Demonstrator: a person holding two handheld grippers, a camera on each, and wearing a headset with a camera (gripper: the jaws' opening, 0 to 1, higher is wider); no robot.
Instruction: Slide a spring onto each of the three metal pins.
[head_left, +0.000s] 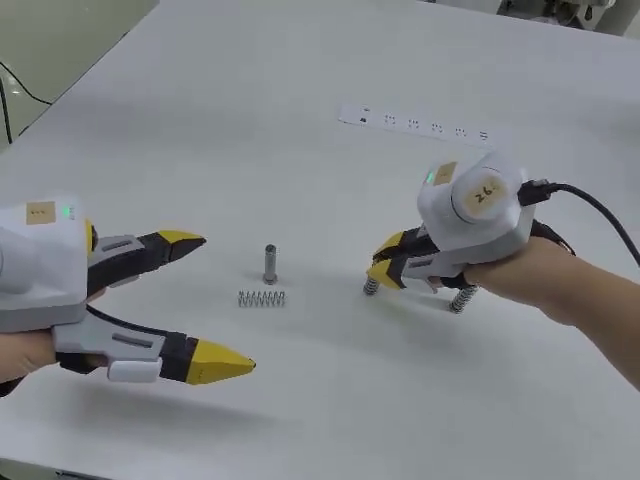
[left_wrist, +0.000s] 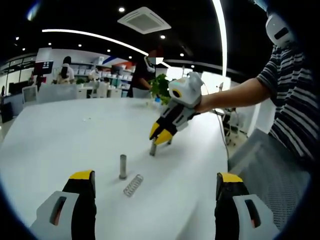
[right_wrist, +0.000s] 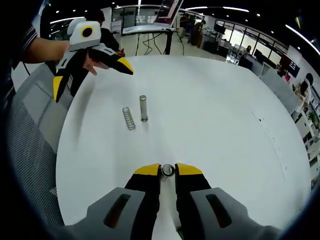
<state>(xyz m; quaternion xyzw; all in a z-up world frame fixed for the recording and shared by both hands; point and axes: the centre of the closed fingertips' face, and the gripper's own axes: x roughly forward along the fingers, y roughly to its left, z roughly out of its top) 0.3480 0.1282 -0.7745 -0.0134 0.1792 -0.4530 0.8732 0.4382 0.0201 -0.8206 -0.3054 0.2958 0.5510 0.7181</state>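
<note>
- worktop (head_left: 300, 80): white and plain, with a power strip (head_left: 415, 122) lying towards its far edge.
- left gripper (head_left: 220, 302): over the near left part of the worktop. Its yellow-tipped fingers (head_left: 222, 362) are spread wide apart.
- right gripper (head_left: 380, 265): right of centre, tilted down. Its fingers are closed together on the top of the held pin (right_wrist: 167, 170).
- held pin: stands upright on the worktop, with coils showing round its lower part in the head view.
- second coiled piece (head_left: 462, 298): on the worktop under the right hand, near the held pin. It is too hidden to tell more.
- bare pin (head_left: 270, 263): upright at mid-worktop, between the two grippers and well apart from both.
- loose spring (head_left: 262, 298): lying flat just beside the bare pin, on the side towards the near edge, not touching it.
</note>
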